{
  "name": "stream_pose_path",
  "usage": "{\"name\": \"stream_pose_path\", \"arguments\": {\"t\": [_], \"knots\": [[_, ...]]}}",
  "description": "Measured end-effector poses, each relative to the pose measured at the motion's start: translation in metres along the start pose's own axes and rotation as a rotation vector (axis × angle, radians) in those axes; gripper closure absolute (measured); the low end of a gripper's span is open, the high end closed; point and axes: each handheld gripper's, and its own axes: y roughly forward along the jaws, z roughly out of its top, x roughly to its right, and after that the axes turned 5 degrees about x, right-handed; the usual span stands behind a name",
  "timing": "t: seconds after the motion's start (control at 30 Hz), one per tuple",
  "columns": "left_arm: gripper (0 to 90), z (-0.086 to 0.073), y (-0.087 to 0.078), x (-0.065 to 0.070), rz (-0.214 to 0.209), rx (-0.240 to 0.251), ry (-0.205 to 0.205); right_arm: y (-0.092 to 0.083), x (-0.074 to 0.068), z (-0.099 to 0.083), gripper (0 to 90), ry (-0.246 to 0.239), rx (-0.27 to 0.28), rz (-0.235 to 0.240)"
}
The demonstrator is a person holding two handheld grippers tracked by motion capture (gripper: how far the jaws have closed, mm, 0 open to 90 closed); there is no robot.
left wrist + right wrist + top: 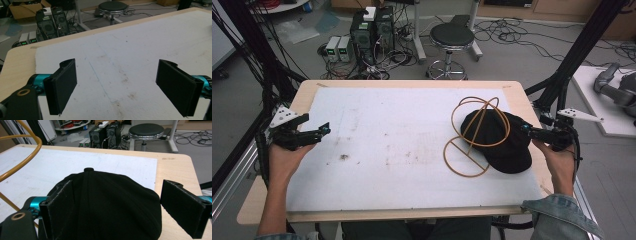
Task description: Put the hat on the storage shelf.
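Note:
A black cap (504, 145) lies on the right side of the white mat (387, 130). A yellow wire stand (445, 152) rests partly over the cap's left half and partly on the mat. My right gripper (527, 129) is at the cap's right edge, held by a hand in a denim sleeve. In the right gripper view its jaws stand wide open around the near side of the cap (112, 200); the wire stand (40, 143) curves at the left. My left gripper (323, 129) hovers at the mat's left edge, open, with only bare mat (140, 45) between its jaws (117, 67).
The wooden table (412, 84) carries the stained mat. Black frame posts rise at both sides. Beyond the far edge stand a round stool (452, 37), computer towers (372, 30) and loose cables. A grey robot arm (617, 90) lies on a white platform at right.

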Motion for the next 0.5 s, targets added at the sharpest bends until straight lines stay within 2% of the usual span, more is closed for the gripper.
{"name": "stream_pose_path", "arguments": {"t": [0.5], "knots": [[17.5,-0.001,0.0004,0.0017,-0.008,0.003,0.001,0.0012,-0.0004,0.0006,12.4,-0.002,0.006,0.001]]}}
